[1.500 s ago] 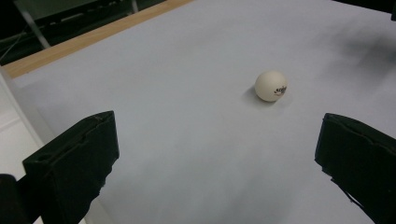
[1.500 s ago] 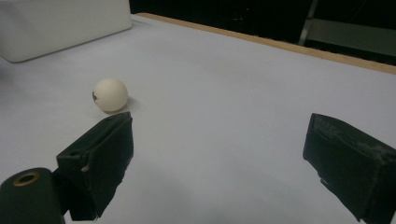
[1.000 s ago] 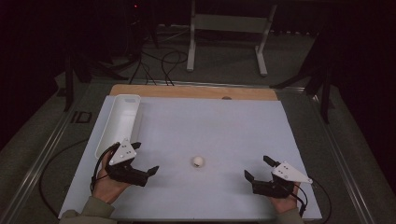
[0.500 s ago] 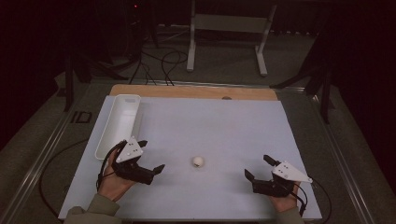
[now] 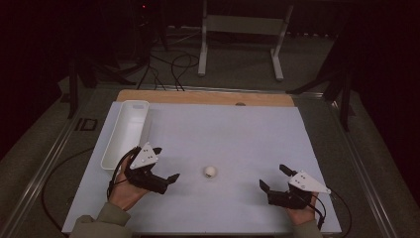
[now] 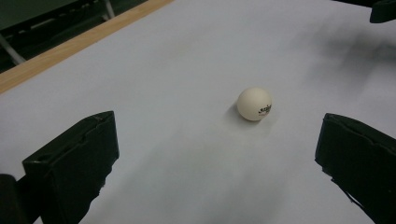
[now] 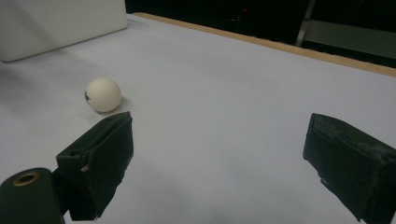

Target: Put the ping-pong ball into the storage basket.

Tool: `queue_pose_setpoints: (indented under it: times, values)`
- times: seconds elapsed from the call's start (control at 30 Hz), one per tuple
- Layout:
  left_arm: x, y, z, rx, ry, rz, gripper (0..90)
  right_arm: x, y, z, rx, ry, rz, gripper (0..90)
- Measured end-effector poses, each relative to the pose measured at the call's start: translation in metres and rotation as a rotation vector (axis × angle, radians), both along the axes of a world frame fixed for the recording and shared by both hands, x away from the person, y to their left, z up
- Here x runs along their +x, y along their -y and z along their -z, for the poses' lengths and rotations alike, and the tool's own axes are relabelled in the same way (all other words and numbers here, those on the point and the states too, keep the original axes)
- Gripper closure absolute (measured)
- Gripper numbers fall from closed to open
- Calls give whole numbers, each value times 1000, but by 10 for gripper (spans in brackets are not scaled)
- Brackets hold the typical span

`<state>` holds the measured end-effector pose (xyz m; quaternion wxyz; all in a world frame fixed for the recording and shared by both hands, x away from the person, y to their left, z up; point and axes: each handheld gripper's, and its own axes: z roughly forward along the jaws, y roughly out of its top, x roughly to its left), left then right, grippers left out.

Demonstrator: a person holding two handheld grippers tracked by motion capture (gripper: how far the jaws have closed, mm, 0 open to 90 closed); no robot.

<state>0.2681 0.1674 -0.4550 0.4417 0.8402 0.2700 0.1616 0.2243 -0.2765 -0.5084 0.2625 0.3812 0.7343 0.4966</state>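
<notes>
- The table (image 5: 237,124) in front of you has a pale, plain top with a wooden strip (image 5: 208,97) along its far edge.
- A long white tray (image 5: 115,148) lies at the left, running from the far side toward you; its near end sits just beyond your left hand.
- Your left gripper (image 5: 166,166) is at the near left, beside the tray's near end, with its jaws spread wide and nothing between them. In the left gripper view it faces the ball across bare table.
- Your right gripper (image 5: 273,177) is at the near right, well apart from the left one, and its jaws are also spread wide with nothing held.
- The white ping-pong ball (image 5: 210,171) rests on the table between your two grippers, nearer the left one and touching neither. It carries a small dark printed mark, seen in the left gripper view (image 6: 254,104).
</notes>
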Motion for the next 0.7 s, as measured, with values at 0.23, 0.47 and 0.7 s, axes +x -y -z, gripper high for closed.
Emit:
queue_pose_setpoints:
  times: [0.23, 0.47, 0.7]
  values:
    - [3, 6, 0, 6, -4, 13, 0, 0, 0, 0, 0, 0, 1, 83]
    - [7, 12, -2, 15, -11, 28, 0, 0, 0, 0, -1, 1, 0, 83]
    - [10, 18, -2, 29, -21, 42, 0, 0, 0, 0, -1, 2, 0, 83]
